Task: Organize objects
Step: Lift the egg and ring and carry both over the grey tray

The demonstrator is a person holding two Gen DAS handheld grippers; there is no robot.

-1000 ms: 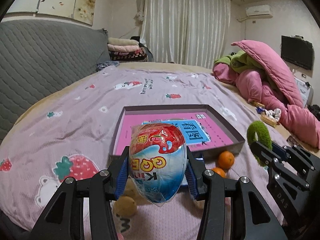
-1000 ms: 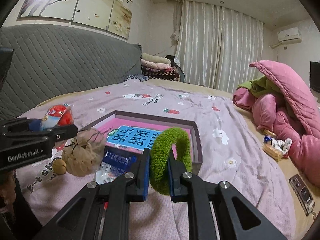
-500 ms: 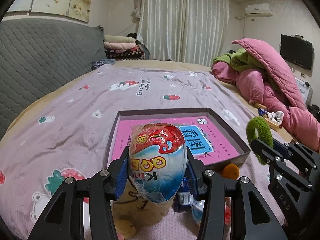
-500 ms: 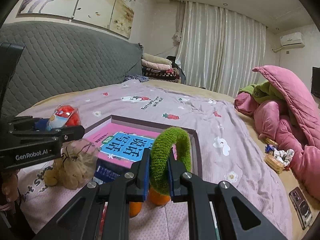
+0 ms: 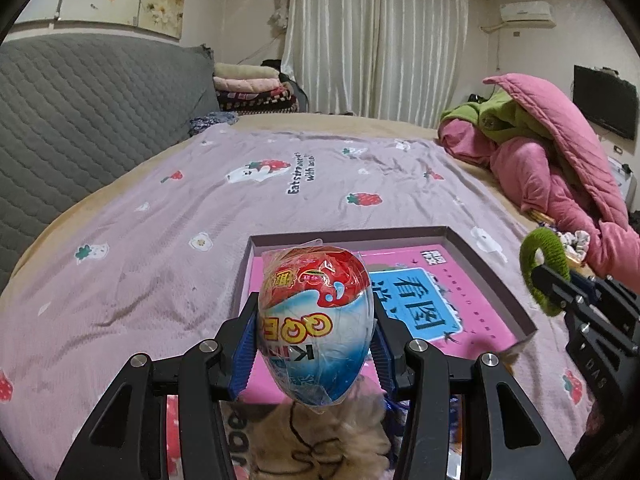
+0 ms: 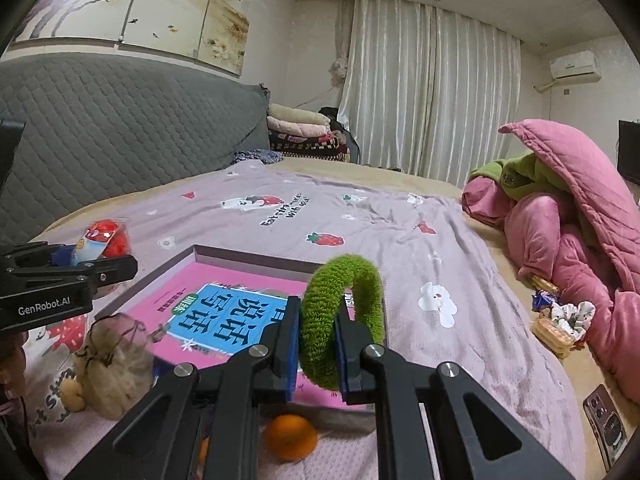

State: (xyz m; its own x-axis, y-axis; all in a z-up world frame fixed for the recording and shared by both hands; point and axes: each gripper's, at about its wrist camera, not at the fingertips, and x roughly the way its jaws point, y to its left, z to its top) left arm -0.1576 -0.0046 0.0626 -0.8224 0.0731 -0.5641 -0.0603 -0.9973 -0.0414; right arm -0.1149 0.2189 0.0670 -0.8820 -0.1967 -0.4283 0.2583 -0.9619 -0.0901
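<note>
My left gripper is shut on a red, white and blue wrapped toy egg, held above the near left edge of a shallow grey box that holds a pink and blue book. My right gripper is shut on a fuzzy green ring, held over the box's near edge. The ring also shows at the right of the left wrist view, and the egg at the left of the right wrist view.
On the strawberry-print bedspread near the box lie a beige drawstring pouch, an orange and a blue packet. A pink quilt pile lies right, with snacks and a phone at the bed's right edge.
Both grippers have moved forward and up toward the box with their objects held. The pouch and oranges have slid lower and partly out of view.
</note>
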